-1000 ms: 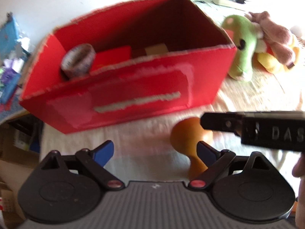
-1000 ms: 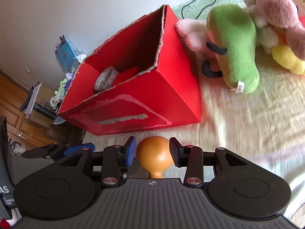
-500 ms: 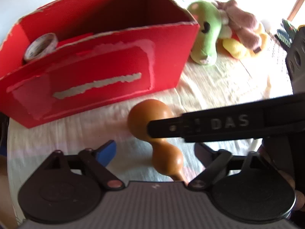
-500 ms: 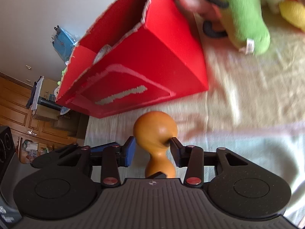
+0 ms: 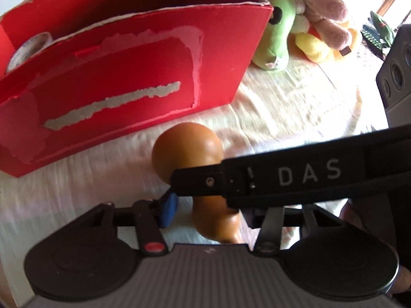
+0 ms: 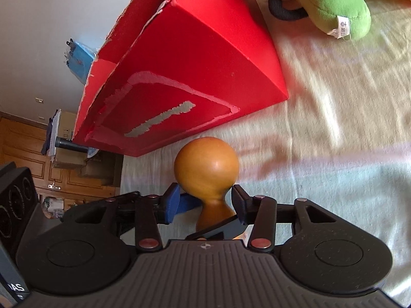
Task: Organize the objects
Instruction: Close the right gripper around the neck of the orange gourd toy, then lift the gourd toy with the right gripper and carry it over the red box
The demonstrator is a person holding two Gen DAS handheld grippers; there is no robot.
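my left gripper (image 5: 208, 211) points steeply down, its jaws just closing; my right gripper (image 6: 204, 202) crosses over it, jaws apart.

Orange-brown gourd (image 6: 206, 169), red box (image 5: 133, 59) (torn pale patches), green plush (image 5: 278, 25).

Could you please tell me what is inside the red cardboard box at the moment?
A roll of tape shows at the left end of the red box. The front wall covers the rest of the inside.
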